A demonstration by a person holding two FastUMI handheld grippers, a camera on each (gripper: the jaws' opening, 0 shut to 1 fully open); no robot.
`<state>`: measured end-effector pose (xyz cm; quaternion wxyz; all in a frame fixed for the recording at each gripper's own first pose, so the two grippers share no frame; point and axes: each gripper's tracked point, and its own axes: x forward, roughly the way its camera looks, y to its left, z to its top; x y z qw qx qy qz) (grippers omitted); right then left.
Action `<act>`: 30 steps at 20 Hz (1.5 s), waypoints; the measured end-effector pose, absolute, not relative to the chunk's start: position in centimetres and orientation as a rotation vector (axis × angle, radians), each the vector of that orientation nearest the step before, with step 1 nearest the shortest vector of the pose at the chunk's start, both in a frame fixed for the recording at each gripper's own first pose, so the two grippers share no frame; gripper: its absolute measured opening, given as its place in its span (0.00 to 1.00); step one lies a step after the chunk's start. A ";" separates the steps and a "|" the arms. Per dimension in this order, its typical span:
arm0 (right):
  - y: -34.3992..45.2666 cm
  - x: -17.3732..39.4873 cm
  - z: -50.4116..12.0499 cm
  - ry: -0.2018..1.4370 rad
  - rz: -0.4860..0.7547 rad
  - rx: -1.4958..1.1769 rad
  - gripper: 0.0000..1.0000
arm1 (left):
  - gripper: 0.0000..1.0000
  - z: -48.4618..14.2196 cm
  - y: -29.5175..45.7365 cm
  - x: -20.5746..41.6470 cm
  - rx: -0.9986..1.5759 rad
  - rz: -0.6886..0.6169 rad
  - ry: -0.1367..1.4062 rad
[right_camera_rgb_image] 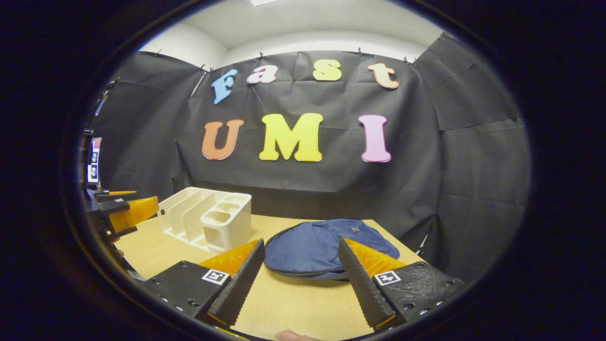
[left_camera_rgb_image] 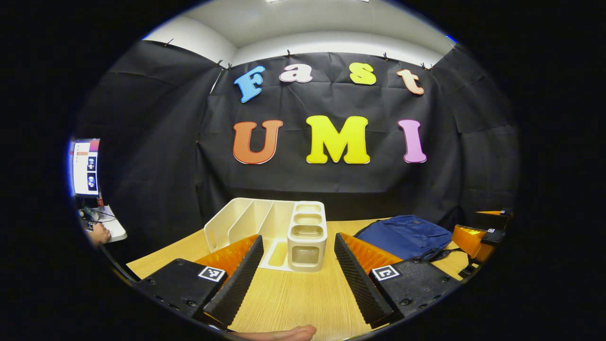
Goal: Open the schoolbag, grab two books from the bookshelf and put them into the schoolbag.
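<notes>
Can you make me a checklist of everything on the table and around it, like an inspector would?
Surface: wooden table, tidy.
Job's things: blue schoolbag lying flat, looks closed; white bookshelf with slots, no books seen in it.
Clutter: nothing seen.
Grippers: left gripper open above the table facing the bookshelf; right gripper open facing the schoolbag.
Cables: nothing seen on the table.
Surroundings: black cloth wall; a monitor at far left.
</notes>
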<state>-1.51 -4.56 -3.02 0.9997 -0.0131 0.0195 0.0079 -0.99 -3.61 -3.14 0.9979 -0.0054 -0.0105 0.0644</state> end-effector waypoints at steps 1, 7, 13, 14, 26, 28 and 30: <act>-4.7 -1.5 -3.0 0.040 0.010 -0.028 0.95 | 0.96 -3.0 -3.7 -1.1 -0.005 0.125 -0.022; -5.6 -1.9 -2.9 0.036 -0.004 -0.029 0.95 | 0.96 -3.4 -4.9 -1.0 0.016 0.087 -0.012; -5.6 -1.9 -3.3 0.044 0.000 -0.041 0.95 | 0.96 -3.3 -4.6 -1.0 0.023 0.087 -0.008; -5.7 -1.9 -3.3 0.046 -0.001 -0.045 0.95 | 0.96 -3.3 -4.3 -1.0 0.024 0.089 -0.009; -6.8 -2.1 -3.6 0.053 -0.019 -0.036 0.95 | 0.96 -3.4 -4.2 -0.8 0.020 0.082 0.006; -6.9 -2.1 -3.6 0.053 -0.020 -0.038 0.95 | 0.96 -3.6 -4.2 -0.9 0.018 0.079 0.009; -6.8 -2.0 -3.9 0.060 -0.019 -0.042 0.95 | 0.96 -3.7 -4.2 -0.9 0.019 0.077 0.014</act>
